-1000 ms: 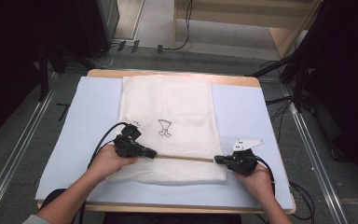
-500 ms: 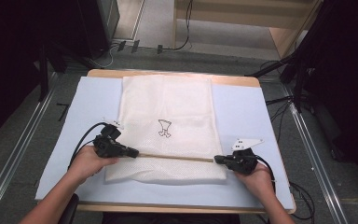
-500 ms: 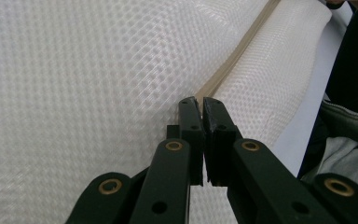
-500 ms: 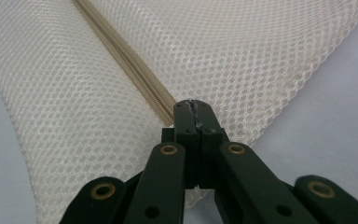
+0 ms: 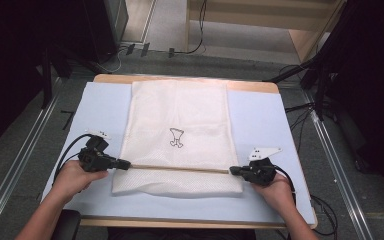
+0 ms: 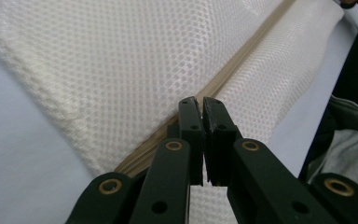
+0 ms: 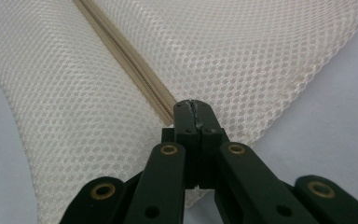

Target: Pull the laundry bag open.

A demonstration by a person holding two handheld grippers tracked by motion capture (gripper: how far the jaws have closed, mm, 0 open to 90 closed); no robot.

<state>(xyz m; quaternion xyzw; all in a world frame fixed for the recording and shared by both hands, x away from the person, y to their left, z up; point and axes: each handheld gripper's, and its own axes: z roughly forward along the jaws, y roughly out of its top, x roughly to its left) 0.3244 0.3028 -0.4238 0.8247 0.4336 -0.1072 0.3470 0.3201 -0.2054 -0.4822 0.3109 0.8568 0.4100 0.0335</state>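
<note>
A white mesh bag (image 5: 180, 110) with a small black outline print (image 5: 176, 138) lies flat on the pale blue mat (image 5: 100, 110). A beige zipper (image 5: 180, 169) crosses the bag near its front edge. My left gripper (image 5: 128, 164) is at the zipper's left end, jaws shut on it. In the left gripper view the left gripper (image 6: 201, 103) shows closed tips over the zipper (image 6: 233, 74); what sits between the pads is hidden. My right gripper (image 5: 231, 171) is shut on the zipper's right end. In the right gripper view the zipper (image 7: 130, 60) runs into the closed right gripper (image 7: 195, 103).
The mat covers a wooden table whose edge (image 5: 180, 222) runs along the front. Cables (image 5: 70, 150) trail from both grippers over the mat. Metal rails (image 5: 25, 150) flank the table, with dark equipment and floor cables beyond.
My left gripper has slid left along the zipper, from over the bag to its left edge. The right gripper has stayed put at the right end.
</note>
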